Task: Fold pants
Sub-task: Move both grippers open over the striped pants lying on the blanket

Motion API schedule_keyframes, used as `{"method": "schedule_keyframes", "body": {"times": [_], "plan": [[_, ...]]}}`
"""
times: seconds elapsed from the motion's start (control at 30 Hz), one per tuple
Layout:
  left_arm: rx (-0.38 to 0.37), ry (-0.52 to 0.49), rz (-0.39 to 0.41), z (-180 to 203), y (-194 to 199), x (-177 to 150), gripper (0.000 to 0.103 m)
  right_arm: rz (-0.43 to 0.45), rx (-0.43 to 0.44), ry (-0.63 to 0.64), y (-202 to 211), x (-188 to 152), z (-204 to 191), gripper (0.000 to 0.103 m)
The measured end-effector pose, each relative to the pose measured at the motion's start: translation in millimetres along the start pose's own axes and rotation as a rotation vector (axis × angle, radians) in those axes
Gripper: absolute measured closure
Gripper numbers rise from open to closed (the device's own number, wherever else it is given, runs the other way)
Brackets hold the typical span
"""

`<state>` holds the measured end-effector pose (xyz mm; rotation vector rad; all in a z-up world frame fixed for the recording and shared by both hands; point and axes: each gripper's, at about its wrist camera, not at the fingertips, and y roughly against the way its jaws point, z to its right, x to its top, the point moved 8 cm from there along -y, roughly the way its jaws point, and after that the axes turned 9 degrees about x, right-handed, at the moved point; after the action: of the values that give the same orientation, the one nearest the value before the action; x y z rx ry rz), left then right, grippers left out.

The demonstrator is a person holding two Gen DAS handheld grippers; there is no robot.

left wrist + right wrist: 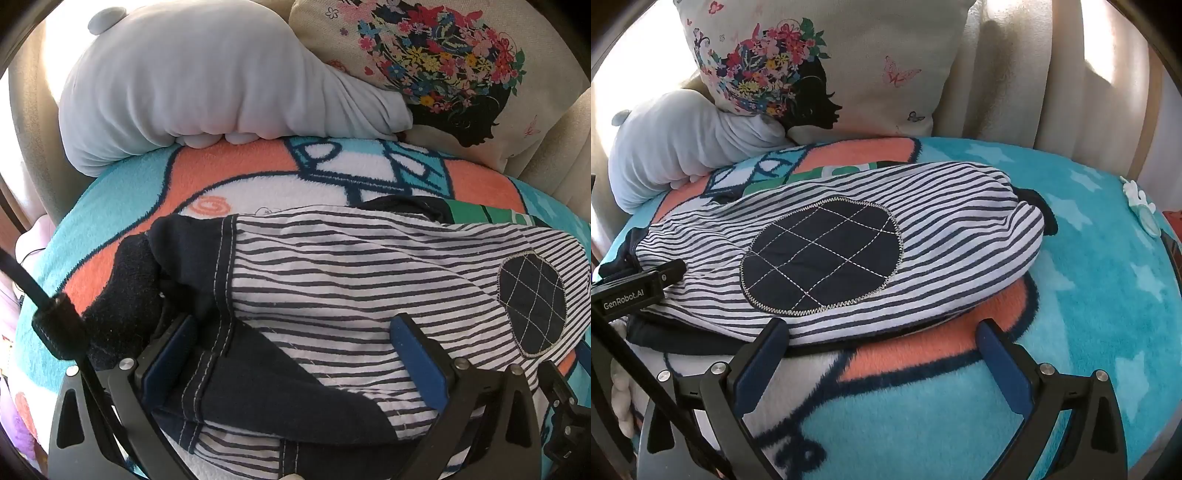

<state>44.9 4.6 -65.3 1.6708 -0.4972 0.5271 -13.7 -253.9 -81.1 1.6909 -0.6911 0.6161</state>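
Striped pants (pixel 831 236) lie folded on the fleece blanket (pixel 1089 258), left gripper (pixel 295 354) spread wide over their navy cuff end, right gripper (pixel 882 354) wide open, empty, just beside their near edge.
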Motion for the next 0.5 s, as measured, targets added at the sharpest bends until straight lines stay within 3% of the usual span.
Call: {"method": "schedule_keyframes", "body": {"times": [0.5], "plan": [[0.015, 0.024, -0.002, 5.9, -0.3, 2.1, 0.000, -0.046, 0.037, 0.009, -1.6, 2.1, -1.2, 0.001]]}}
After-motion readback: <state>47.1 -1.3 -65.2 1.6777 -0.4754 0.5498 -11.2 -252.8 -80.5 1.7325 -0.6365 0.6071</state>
